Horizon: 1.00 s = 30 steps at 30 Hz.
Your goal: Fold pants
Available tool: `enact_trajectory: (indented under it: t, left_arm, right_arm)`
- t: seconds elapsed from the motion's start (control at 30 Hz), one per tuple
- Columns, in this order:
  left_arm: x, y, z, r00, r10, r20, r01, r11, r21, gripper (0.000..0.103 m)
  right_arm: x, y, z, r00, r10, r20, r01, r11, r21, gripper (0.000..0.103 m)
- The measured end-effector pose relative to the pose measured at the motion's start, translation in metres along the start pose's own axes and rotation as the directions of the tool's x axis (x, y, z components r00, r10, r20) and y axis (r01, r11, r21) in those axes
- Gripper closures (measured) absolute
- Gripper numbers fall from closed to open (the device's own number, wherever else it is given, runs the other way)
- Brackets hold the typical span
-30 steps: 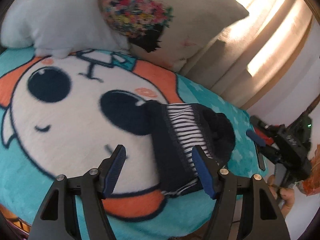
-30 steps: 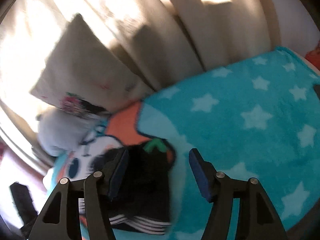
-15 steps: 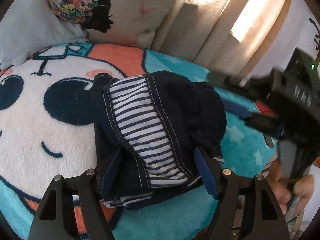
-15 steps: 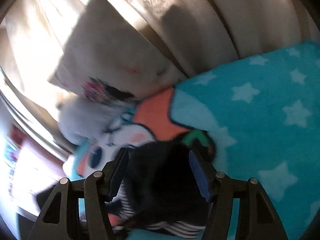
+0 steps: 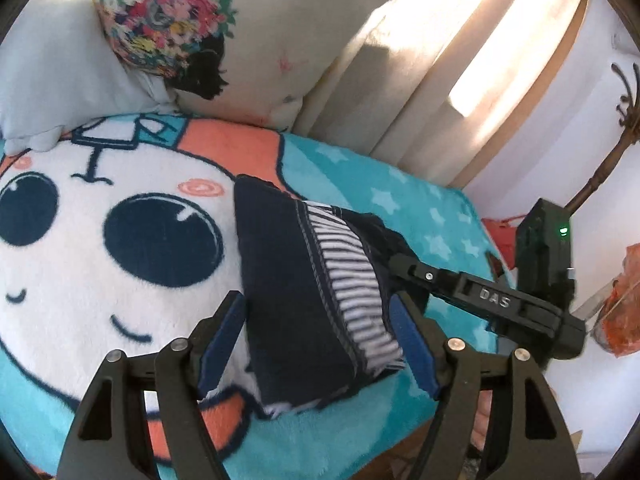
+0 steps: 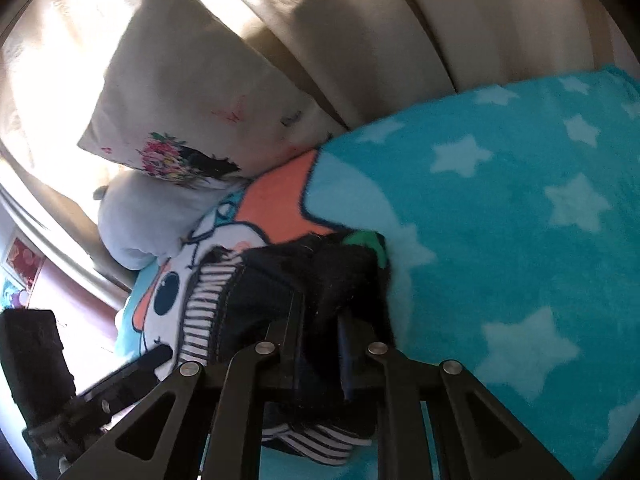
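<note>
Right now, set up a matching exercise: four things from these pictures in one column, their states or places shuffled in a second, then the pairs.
Things:
1. left gripper
2. right gripper
3. floral pillow
4. pants

States or places:
A. leaning against the curtain
B. jaws open, a finger on either side of the bundle
C. folded into a dark bundle with a striped band, on the blanket
D. shut on dark fabric

Pairs: 1-B, 2-D, 3-A, 4-C
</note>
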<state>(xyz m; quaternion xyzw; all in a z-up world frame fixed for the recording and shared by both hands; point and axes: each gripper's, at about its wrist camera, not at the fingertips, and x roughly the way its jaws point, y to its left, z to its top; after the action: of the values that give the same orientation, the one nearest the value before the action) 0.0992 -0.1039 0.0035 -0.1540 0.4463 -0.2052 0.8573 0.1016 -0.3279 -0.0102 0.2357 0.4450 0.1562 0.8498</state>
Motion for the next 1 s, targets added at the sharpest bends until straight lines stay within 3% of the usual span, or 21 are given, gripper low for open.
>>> enact_trajectory:
  t: [0.07, 0.17, 0.3, 0.37, 0.4, 0.5, 0.6, 0.63, 0.7, 0.73, 0.77, 0.8, 0.87, 0.9, 0.93, 1.0]
  left_arm:
    - [0.02, 0.001, -0.004, 0.997, 0.062, -0.051, -0.061, 0.998, 0.011, 0.029]
    - [0.033, 0.006, -0.013, 0.993, 0.067, -0.097, -0.068, 0.998, -0.005, 0.029]
    - [0.034, 0.012, -0.02, 0.994, 0.06, -0.093, -0.062, 0.998, -0.023, 0.029]
    - [0.032, 0.012, -0.022, 0.994, 0.068, -0.091, -0.07, 0.997, -0.019, 0.029]
    - [0.032, 0.012, -0.024, 0.993, 0.073, -0.088, -0.075, 0.997, -0.015, 0.029]
    - [0.032, 0.01, -0.028, 0.994, 0.083, -0.076, -0.083, 0.997, 0.006, 0.027]
    - [0.034, 0.004, -0.031, 0.992, 0.106, -0.063, -0.104, 0.994, 0.034, 0.025]
    - [0.034, 0.003, -0.032, 0.992, 0.111, -0.058, -0.109, 0.993, 0.039, 0.025]
    - [0.034, 0.004, -0.033, 0.993, 0.111, -0.051, -0.109, 0.993, 0.038, 0.025]
    - [0.033, 0.005, -0.033, 0.993, 0.108, -0.051, -0.106, 0.994, 0.034, 0.025]
    - [0.034, 0.005, -0.033, 0.993, 0.107, -0.051, -0.105, 0.994, 0.032, 0.025]
    - [0.034, 0.005, -0.033, 0.993, 0.107, -0.051, -0.106, 0.994, 0.03, 0.025]
    - [0.034, 0.004, -0.034, 0.993, 0.112, -0.048, -0.11, 0.993, 0.03, 0.025]
    - [0.034, 0.004, -0.035, 0.992, 0.116, -0.045, -0.115, 0.993, 0.032, 0.025]
    - [0.034, 0.003, -0.035, 0.992, 0.118, -0.043, -0.117, 0.993, 0.032, 0.025]
    - [0.034, 0.004, -0.035, 0.992, 0.116, -0.04, -0.114, 0.993, 0.028, 0.025]
  right_arm:
    - [0.005, 0.001, -0.001, 1.0, -0.022, -0.009, 0.022, 1.0, -0.002, 0.088]
    - [0.011, 0.006, -0.003, 0.994, -0.112, 0.012, 0.113, 0.992, -0.06, 0.088]
    - [0.019, 0.009, -0.007, 0.984, -0.177, 0.032, 0.179, 0.977, -0.112, 0.083]
    - [0.019, 0.009, -0.007, 0.978, -0.203, 0.049, 0.207, 0.972, -0.111, 0.069]
    - [0.017, 0.007, -0.007, 0.977, -0.208, 0.053, 0.212, 0.973, -0.096, 0.056]
    - [-0.008, -0.002, -0.007, 0.986, -0.129, 0.104, 0.131, 0.991, -0.015, 0.052]
    - [-0.037, 0.018, -0.004, 0.966, -0.13, 0.223, 0.145, 0.988, -0.056, 0.052]
    - [-0.041, 0.027, 0.001, 0.972, -0.079, 0.222, 0.099, 0.992, -0.084, 0.051]
    - [-0.032, 0.042, 0.018, 0.989, 0.083, 0.123, -0.069, 0.991, -0.114, 0.051]
    - [-0.025, 0.047, 0.024, 0.988, 0.14, 0.072, -0.131, 0.985, -0.113, 0.051]
    - [-0.005, 0.055, 0.034, 0.969, 0.242, -0.051, -0.246, 0.964, -0.1, 0.051]
    - [0.007, 0.059, 0.039, 0.95, 0.293, -0.111, -0.303, 0.95, -0.081, 0.051]
    - [0.049, 0.069, 0.046, 0.871, 0.409, -0.272, -0.427, 0.904, -0.005, 0.051]
    - [0.067, 0.072, 0.046, 0.848, 0.413, -0.333, -0.435, 0.901, 0.01, 0.051]
    - [0.084, 0.07, 0.046, 0.846, 0.389, -0.365, -0.409, 0.912, 0.025, 0.051]
    - [0.11, 0.062, 0.046, 0.869, 0.304, -0.39, -0.317, 0.948, 0.032, 0.054]
